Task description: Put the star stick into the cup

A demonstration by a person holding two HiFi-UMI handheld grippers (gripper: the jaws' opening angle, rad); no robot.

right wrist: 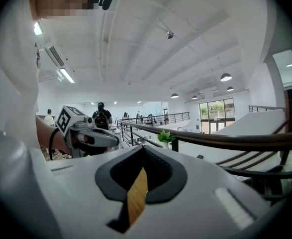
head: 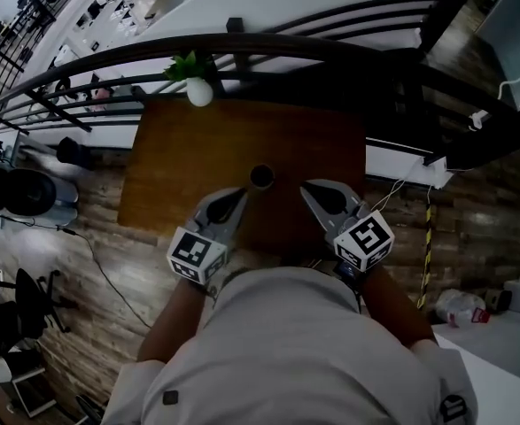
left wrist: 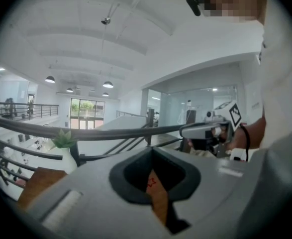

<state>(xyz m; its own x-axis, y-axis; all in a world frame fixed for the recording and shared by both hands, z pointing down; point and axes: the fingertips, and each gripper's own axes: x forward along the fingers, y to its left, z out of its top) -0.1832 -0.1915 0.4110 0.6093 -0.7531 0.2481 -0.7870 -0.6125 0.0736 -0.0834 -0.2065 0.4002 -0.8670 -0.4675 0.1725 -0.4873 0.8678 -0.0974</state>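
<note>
The left gripper [head: 240, 193] and right gripper [head: 308, 189] are held low, close to the body, flanking the cup [head: 261, 176] on the table [head: 180, 158]. Both jaw pairs are nearly closed. The star stick [left wrist: 151, 182] shows in the left slit; hold unconfirmed.

The person wears a pale grey shirt [head: 286, 343] with short sleeves and a small dark tab [head: 169, 397] low on each side. The left tool [head: 240, 193] is a grey moulded-plastic shell, broad at the back and tapering to a point, its hollow centre lined in black. The right tool [head: 308, 189] has the same grey shell and black lining. Each carries a white cube printed with black square markers: the left cube [head: 196, 255] and the right cube [head: 366, 240]. In each tool's own view the shell shows a pale rectangular patch [left wrist: 61, 210] on either flank. A thin black cord [left wrist: 244, 133] loops the wrist behind each tool.
</note>
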